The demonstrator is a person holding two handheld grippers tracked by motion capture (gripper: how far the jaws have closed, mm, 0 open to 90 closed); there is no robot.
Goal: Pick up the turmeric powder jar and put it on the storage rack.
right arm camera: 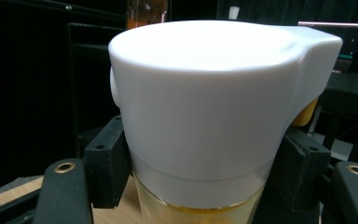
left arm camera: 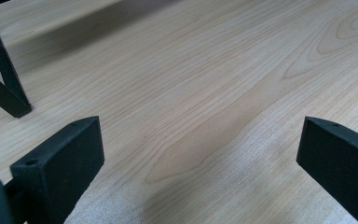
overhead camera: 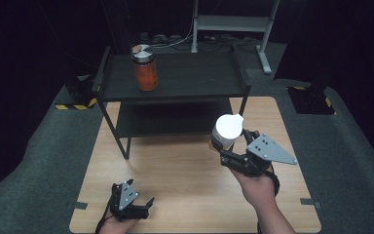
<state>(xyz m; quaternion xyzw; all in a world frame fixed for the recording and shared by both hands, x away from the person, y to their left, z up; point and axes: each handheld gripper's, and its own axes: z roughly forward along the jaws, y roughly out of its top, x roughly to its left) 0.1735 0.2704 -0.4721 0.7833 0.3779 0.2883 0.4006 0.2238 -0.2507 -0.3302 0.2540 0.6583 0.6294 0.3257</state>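
**White-lidded jar lifted off the table, shelf still ahead**

Nearest the lens in the right gripper view, the clear jar with a white plastic flip-top lid (right arm camera: 214, 107) and yellowish contents sits pinched between the two black jaws, one pad pressed against each side just below the lid. In the high view the same jar (overhead camera: 226, 130) appears right of centre, carried by the right gripper (overhead camera: 234, 146) above the pale wooden table (overhead camera: 175, 165), clear of its surface as far as I can judge.

At the lower left of the high view the left gripper (overhead camera: 143, 204) rests low near the table's front edge. Its own view shows its jaws spread wide with nothing but bare wood grain between them.

In the upper middle of the high view stands a black two-tier metal shelf (overhead camera: 190, 78), and on its top board, toward the left, an orange-filled jar with a silver metal lid (overhead camera: 145, 68).

Judging by this layout, the pick-up looks done. What seems left is carrying the jar to the shelf, setting it down there, perhaps beside the orange one, and letting go.
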